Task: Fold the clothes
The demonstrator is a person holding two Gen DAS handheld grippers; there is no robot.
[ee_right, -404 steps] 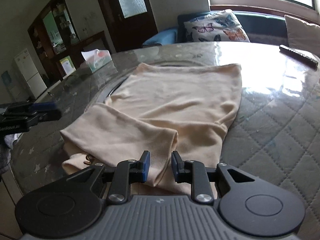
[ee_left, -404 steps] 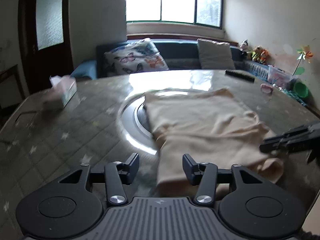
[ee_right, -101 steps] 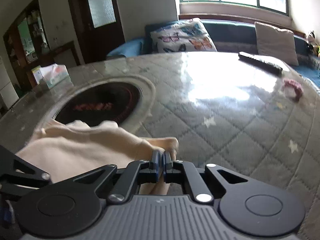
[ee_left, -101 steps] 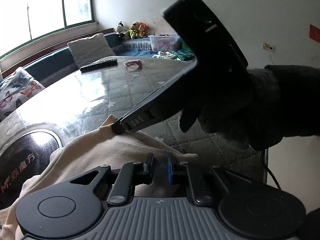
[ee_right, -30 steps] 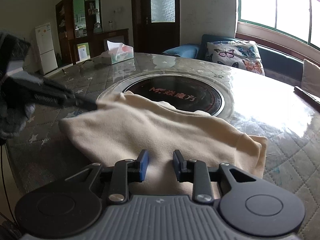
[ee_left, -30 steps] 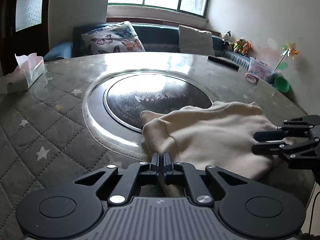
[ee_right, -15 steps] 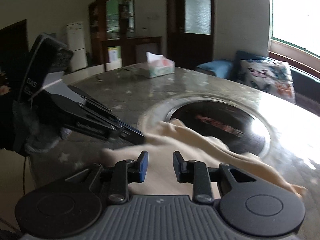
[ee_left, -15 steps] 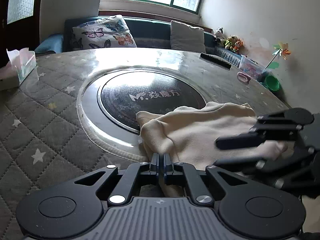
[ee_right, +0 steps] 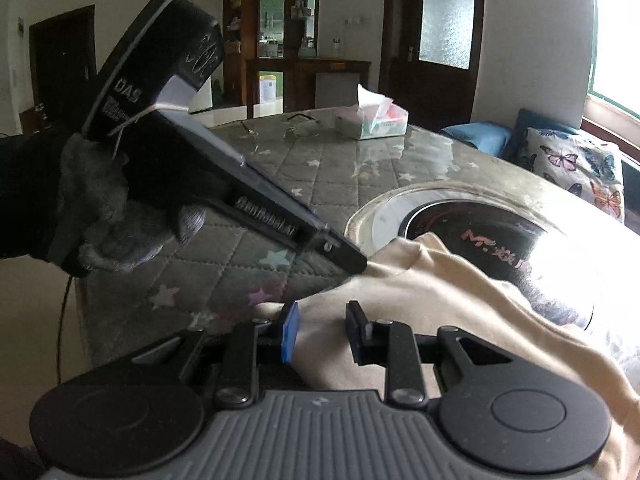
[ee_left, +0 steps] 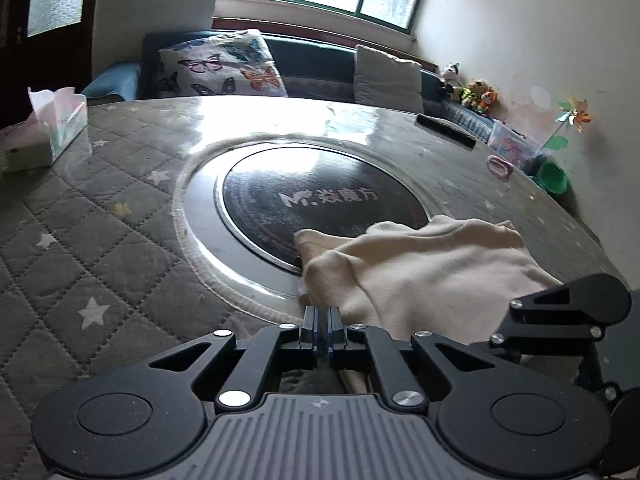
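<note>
1. A cream-coloured soft knit garment (ee_left: 424,268) lies bunched near the edge of the round worktop (ee_left: 100,248), which is covered by a grey quilted cloth with star prints under a clear sheet.
2. Part of the garment overlaps the rim of the round black glass cooktop (ee_left: 320,200) set into the middle of the worktop; the rest spreads towards the worktop edge.
3. The left tongs (ee_left: 321,326) are closed tight, their black fingers pressed together on a fold at the garment's near corner.
4. In the right wrist view the same left tongs (ee_right: 356,264) come in from the left, held by a hand in a dark grey fuzzy glove (ee_right: 92,208), and their tip pinches the garment's edge.
5. The right tongs (ee_right: 322,332) stand partly apart, with nothing clamped; the garment lies below and beyond the gap, and no pad visibly presses on it.
6. In the left wrist view the right tongs appear side-on at the lower right, over the garment's far side; their tips are hidden there.
7. A tissue box (ee_left: 44,132) with pink and white tissue sits on the worktop's far left, well apart from the garment.
8. A butterfly-print cushion (ee_left: 218,66) rests on the dark bench under the window.
</note>
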